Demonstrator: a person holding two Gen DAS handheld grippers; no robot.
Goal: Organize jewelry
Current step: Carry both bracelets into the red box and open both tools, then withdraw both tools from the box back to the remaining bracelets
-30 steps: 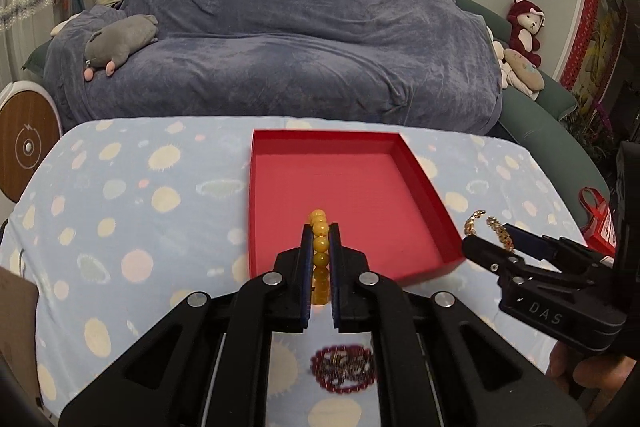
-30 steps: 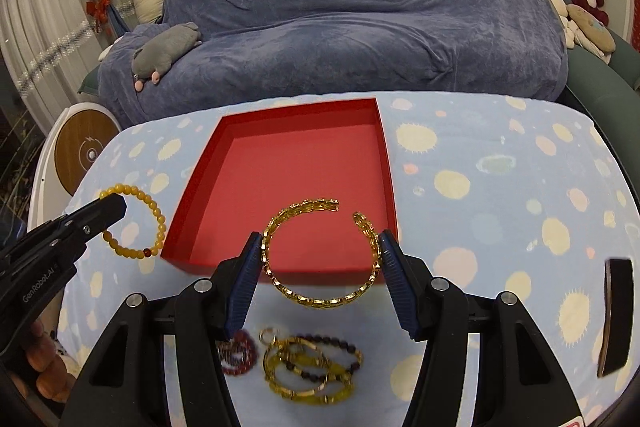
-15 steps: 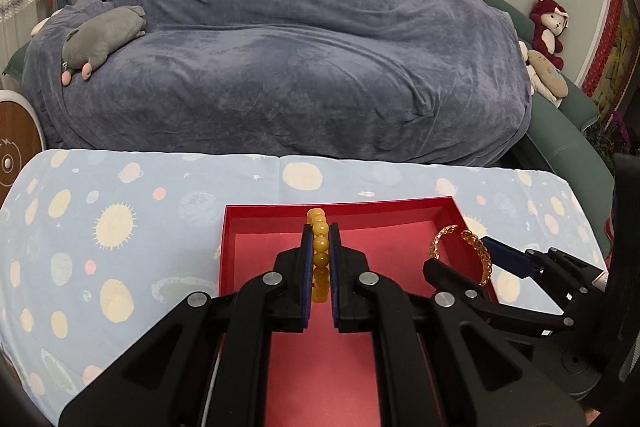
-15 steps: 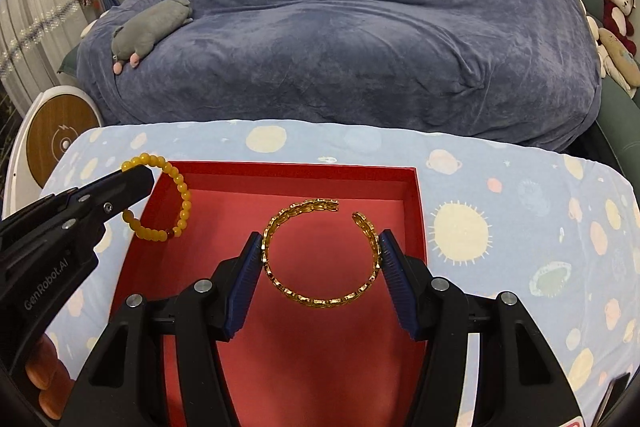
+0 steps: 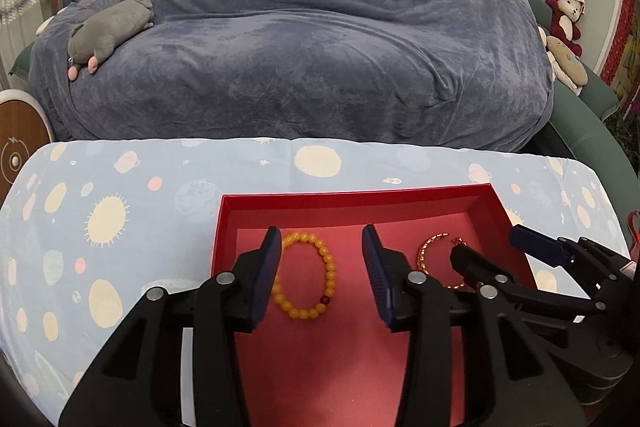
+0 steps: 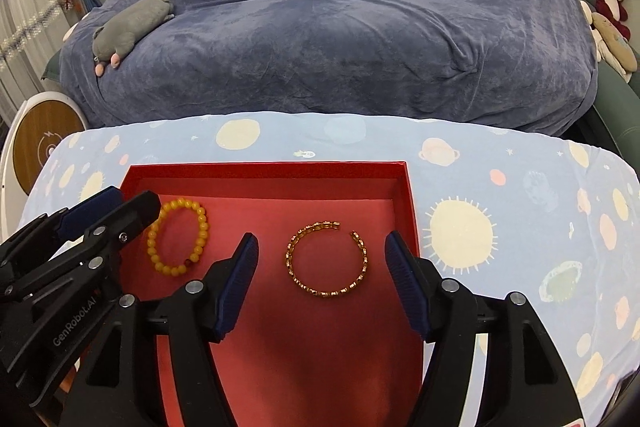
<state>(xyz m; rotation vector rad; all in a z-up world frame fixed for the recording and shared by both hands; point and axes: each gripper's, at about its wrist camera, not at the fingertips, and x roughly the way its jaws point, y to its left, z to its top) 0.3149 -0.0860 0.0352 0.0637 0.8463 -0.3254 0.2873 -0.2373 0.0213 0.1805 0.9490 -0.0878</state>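
Red tray (image 6: 408, 203): holds both pieces
Beads: yellow bead bracelet (image 5: 306, 281) at 9 o'clock; light, floppy; pinch across strand
Cuff: gold open bangle (image 6: 328, 261) at 3 o'clock; stiff, slippery; grip its sides
Left gripper (image 5: 322, 277): jaws opening, clear of beads
Right gripper (image 6: 322, 277): jaws opening, bangle loose between

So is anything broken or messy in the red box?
Nothing stands out. The yellow bead bracelet and the gold bangle lie flat, side by side and apart, inside the red box. The bangle's gap looks like its design, not a break.
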